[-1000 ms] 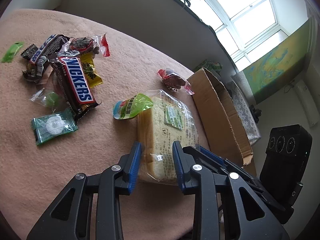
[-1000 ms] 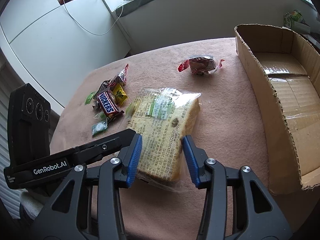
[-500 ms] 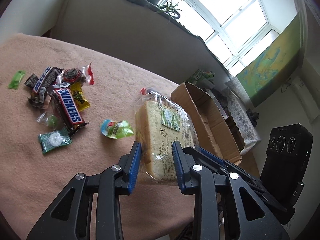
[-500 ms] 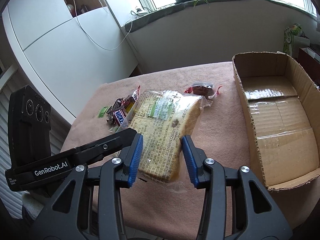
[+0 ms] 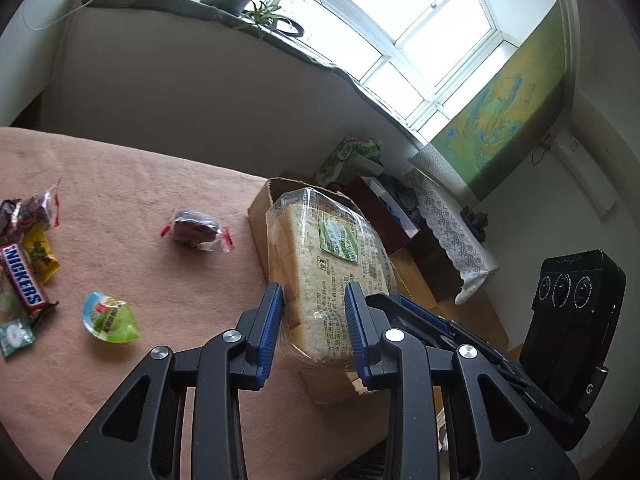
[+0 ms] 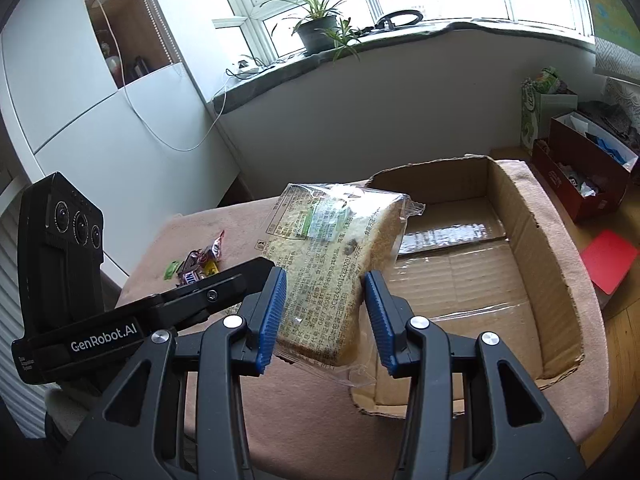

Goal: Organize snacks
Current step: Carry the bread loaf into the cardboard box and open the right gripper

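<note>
A clear-wrapped pack of sliced bread point(image 5: 328, 268) hangs in the air, gripped at its near end from both sides. My left gripper point(image 5: 314, 322) is shut on it, and my right gripper point(image 6: 326, 308) is shut on the same bread pack point(image 6: 324, 264). It hovers over the near left edge of the open cardboard box point(image 6: 520, 264), whose inside holds nothing. In the left wrist view the box point(image 5: 260, 216) is mostly hidden behind the bread.
Loose snacks lie on the pink tablecloth point(image 5: 132, 208): a red-wrapped dark cake point(image 5: 196, 230), a green jelly cup point(image 5: 110, 318), a Snickers bar point(image 5: 22, 280) and small packets at the left edge. A red box point(image 6: 584, 176) and a flat red item point(image 6: 608, 260) sit beyond the table.
Both grippers have lifted the bread pack off the cloth and carried it rightward toward the box. The box now lies right beneath and behind it.
</note>
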`<action>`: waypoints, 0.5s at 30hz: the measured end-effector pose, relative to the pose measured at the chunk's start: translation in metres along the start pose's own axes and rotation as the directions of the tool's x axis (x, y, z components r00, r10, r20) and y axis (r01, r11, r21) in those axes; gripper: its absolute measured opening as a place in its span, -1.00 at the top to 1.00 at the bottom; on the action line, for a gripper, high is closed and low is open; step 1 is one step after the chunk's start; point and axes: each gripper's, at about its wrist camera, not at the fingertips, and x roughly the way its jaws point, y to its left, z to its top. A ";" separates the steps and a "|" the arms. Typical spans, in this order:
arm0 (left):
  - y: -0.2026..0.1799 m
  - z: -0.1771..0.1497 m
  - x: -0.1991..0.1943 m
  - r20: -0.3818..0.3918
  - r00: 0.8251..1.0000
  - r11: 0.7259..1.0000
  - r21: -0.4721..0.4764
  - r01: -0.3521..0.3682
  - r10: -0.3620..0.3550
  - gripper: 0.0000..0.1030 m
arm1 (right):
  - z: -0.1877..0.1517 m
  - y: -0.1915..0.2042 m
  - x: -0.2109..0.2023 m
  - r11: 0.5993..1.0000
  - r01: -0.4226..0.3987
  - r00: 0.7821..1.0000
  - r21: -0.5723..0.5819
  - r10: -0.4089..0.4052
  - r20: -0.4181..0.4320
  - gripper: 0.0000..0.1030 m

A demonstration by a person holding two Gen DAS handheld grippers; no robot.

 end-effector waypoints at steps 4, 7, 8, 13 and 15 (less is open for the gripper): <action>-0.012 0.000 0.020 -0.023 0.999 1.000 0.007 0.025 -0.025 0.44 | 0.003 -0.023 -0.007 0.999 0.031 1.000 0.010 -0.031 -0.001 0.15; -0.021 -0.001 0.034 -0.041 0.998 0.999 0.002 0.042 -0.042 0.44 | 0.006 -0.040 -0.010 0.999 0.048 0.999 0.014 -0.047 -0.008 0.15; -0.025 -0.002 0.039 -0.047 0.998 0.999 0.000 0.045 -0.045 0.44 | 0.007 -0.045 -0.009 0.999 0.050 0.999 0.016 -0.050 -0.010 0.15; -0.038 -0.001 0.056 -0.068 0.996 0.999 0.008 0.050 -0.049 0.44 | 0.008 -0.063 -0.010 0.998 0.064 0.998 0.028 -0.063 -0.016 0.15; -0.041 -0.002 0.061 -0.078 0.996 0.999 0.013 0.045 -0.044 0.44 | 0.008 -0.069 -0.008 0.997 0.065 0.998 0.033 -0.065 -0.021 0.15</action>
